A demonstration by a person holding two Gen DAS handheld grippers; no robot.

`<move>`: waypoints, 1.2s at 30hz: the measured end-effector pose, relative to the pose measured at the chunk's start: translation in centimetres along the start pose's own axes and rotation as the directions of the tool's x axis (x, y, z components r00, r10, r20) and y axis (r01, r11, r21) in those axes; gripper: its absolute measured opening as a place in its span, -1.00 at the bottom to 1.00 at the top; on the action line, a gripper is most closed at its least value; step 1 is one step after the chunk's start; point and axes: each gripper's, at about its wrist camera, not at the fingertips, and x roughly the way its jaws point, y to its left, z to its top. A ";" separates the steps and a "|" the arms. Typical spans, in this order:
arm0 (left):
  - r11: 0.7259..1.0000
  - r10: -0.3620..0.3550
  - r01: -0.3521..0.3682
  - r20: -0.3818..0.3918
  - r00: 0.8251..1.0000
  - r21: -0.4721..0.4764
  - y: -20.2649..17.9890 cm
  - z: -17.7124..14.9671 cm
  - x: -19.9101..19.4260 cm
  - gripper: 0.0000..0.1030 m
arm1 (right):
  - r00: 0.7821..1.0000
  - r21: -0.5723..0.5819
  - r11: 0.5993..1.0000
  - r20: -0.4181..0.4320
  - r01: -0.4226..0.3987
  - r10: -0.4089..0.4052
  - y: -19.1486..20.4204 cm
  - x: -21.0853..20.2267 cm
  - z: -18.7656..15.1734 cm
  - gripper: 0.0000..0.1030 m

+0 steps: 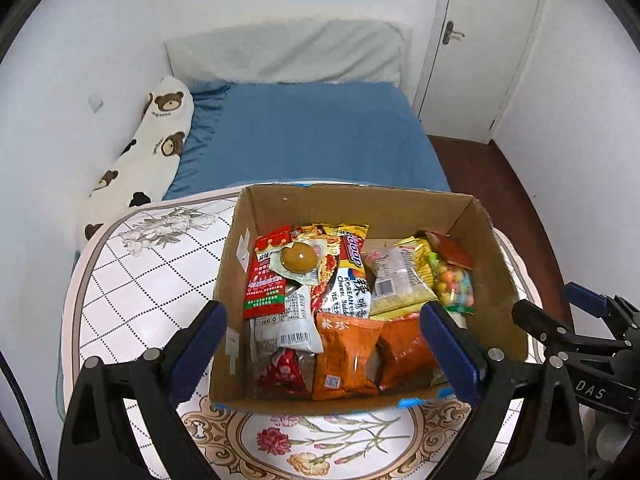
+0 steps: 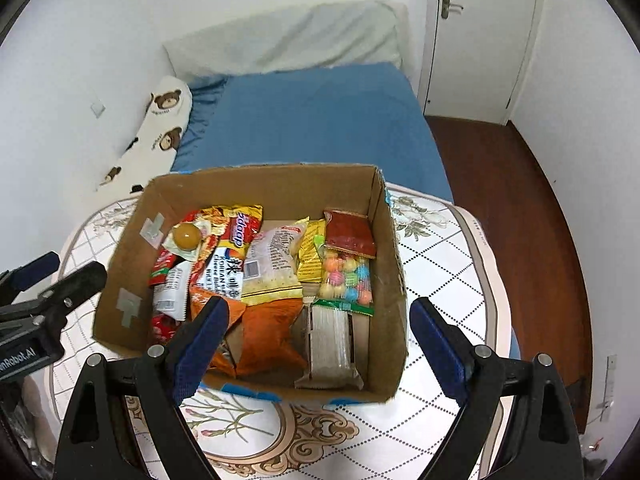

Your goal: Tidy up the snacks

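While the cardboard box point(image 1: 492, 240) full of snack packs point(image 1: 344, 280) sits on the flowery table point(image 1: 132, 280), the left gripper point(image 1: 322, 350) and right gripper point(image 2: 316, 342) both hang wide open, holding nothing

Cardboard box point(image 1: 496, 264) sits on floral-cloth bench point(image 1: 152, 280), packed with snack packets. Orange packets point(image 1: 346, 356) lie at box's near wall; candy bag point(image 1: 454, 282) at its right. Left gripper point(image 1: 326, 354) hangs over box's near edge, jaws wide apart, empty.
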 end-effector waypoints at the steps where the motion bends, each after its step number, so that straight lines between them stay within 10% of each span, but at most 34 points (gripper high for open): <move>1: 1.000 0.003 -0.003 0.010 1.000 0.006 -0.2 -0.3 -0.6 0.92 | 1.000 0.000 1.000 0.007 -0.001 0.001 0.0 -0.5 -0.2 0.82; 20: 0.995 0.036 -0.032 0.034 0.999 -0.093 2.2 -6.3 -3.8 0.92 | 0.995 0.138 0.985 0.013 -0.103 0.102 -1.4 -3.3 -5.6 0.82; 26: 0.970 0.159 -0.175 -0.105 0.982 -0.168 8.8 -11.6 -0.2 0.92 | 0.980 0.188 0.967 -0.068 -0.171 0.187 0.8 0.7 -9.9 0.82; 36: 0.975 0.142 -0.187 -0.318 0.937 -0.117 12.0 -16.0 7.5 0.92 | 0.969 0.141 0.973 -0.140 -0.184 0.204 4.9 4.8 -12.3 0.82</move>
